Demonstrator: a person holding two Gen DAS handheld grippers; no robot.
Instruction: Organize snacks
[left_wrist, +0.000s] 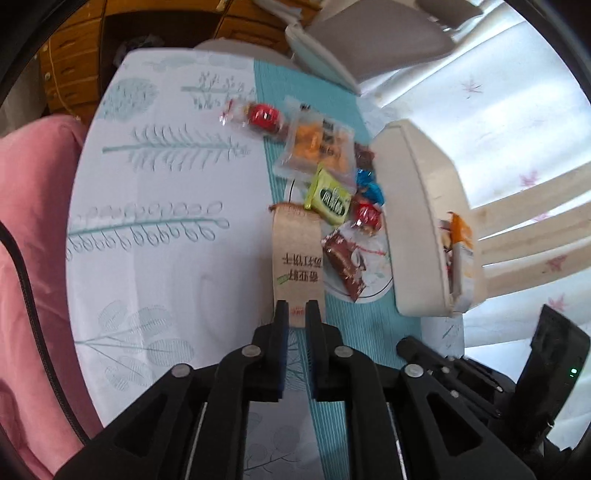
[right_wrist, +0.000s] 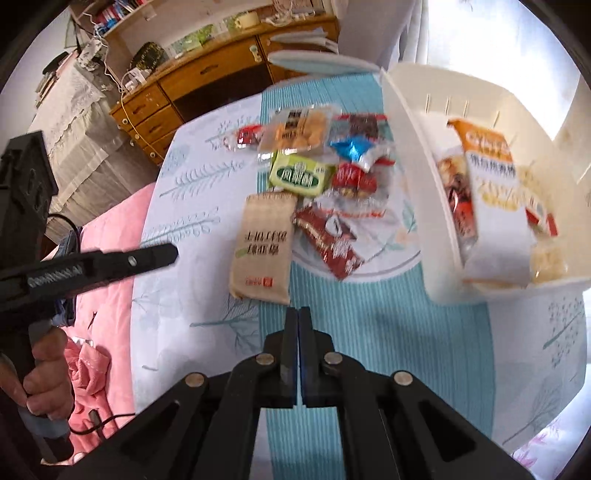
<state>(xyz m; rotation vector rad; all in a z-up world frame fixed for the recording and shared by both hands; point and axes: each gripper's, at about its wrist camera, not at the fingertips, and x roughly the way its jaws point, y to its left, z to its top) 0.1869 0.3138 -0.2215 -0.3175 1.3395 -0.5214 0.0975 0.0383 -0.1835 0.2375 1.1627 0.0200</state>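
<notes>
The left gripper (left_wrist: 297, 308) has its jaws pinched on the near end of the tan packet (left_wrist: 297, 258); the right gripper (right_wrist: 297, 314) is closed, empty. Carry the packet level toward the bin (right_wrist: 413, 192) at 2 o'clock, clearing its rim.

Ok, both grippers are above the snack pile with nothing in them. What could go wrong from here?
1. The snacks overlap on the plate; pulling out the green packet could drag its neighbours off.
2. The left gripper and right gripper are shut; coming down like that, they would likely shove the tan packet rather than grasp it.
3. The basket is already crowded, so a dropped snack may catch on its rim.
</notes>
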